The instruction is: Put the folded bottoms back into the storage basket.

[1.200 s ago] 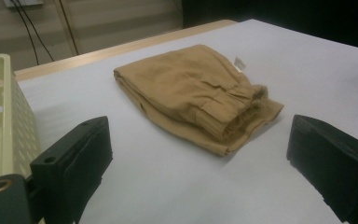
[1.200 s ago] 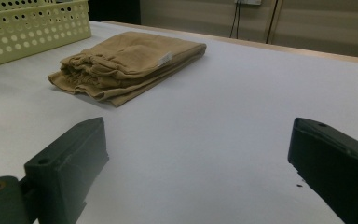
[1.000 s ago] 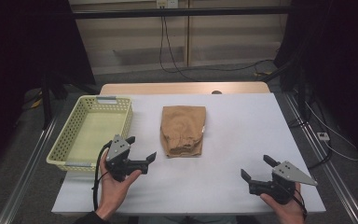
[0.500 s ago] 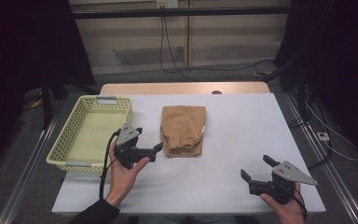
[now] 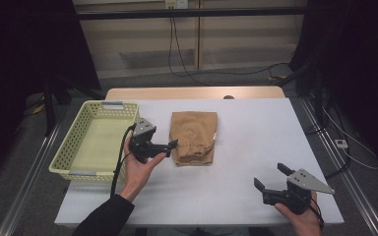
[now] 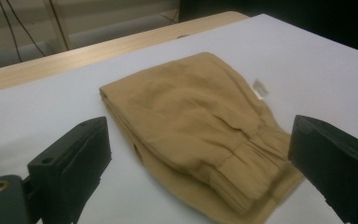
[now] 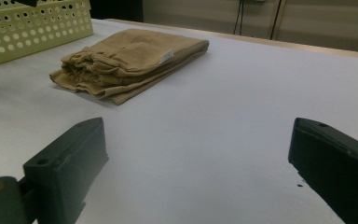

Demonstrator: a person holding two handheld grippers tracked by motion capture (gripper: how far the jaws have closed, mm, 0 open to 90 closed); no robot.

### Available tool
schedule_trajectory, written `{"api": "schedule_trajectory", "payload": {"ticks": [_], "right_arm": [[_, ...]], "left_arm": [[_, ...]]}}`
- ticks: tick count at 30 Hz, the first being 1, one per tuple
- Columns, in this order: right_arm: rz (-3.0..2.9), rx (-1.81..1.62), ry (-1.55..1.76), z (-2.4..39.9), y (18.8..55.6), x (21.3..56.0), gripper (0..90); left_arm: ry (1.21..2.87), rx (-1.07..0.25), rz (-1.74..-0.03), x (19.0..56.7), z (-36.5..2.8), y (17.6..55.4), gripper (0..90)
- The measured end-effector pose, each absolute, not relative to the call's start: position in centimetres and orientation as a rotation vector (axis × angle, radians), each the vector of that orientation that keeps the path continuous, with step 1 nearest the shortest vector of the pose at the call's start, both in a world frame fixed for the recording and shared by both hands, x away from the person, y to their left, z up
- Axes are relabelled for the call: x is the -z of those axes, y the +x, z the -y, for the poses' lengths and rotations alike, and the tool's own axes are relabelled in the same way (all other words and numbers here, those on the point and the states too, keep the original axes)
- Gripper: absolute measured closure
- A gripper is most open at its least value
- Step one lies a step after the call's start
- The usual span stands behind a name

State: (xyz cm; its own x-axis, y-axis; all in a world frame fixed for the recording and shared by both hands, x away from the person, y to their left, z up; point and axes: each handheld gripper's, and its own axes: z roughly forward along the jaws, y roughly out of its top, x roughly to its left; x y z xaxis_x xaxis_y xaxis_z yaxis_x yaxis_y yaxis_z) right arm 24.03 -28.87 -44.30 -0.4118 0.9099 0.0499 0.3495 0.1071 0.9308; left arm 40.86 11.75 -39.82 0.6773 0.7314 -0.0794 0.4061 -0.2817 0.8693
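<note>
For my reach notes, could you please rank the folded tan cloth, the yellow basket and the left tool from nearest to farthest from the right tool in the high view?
1. Folded tan cloth, table centre.
2. Left tool, at the cloth's left edge.
3. Yellow basket, far left.

Measured from the right tool, front right.

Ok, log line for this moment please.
left gripper: open, at folded tan garment left edge | right gripper: open, near table front right | basket: left of garment

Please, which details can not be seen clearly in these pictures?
- Small label on the folded tan garment: its print is too small and blurred in both gripper views.
- Garment's near corner: cut off by the bottom edge of the left gripper view.
- Yellow basket: its near inner wall is hidden by its own rim in the high view.
</note>
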Motion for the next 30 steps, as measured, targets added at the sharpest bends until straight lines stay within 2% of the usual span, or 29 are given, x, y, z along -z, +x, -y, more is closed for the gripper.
{"api": "schedule_trajectory", "payload": {"ticks": [7,18,23,30], "right_arm": [[-1.84,-1.297,1.225,28.7,24.1,44.3,3.8],[-1.839,-1.289,1.225,28.7,24.1,44.3,3.7],[-1.848,-1.284,1.216,28.4,24.2,44.3,3.7],[-1.848,-1.282,1.215,28.4,24.2,44.3,3.7]], "left_arm": [[1.925,-0.413,-0.914,40.1,-11.1,42.6,5.4],[1.902,-0.317,-0.968,41.1,-10.7,44.4,8.0],[1.906,-0.348,-0.987,41.3,-10.8,45.0,8.9],[1.949,-0.32,-1.014,41.9,-10.6,46.2,9.2]]}}
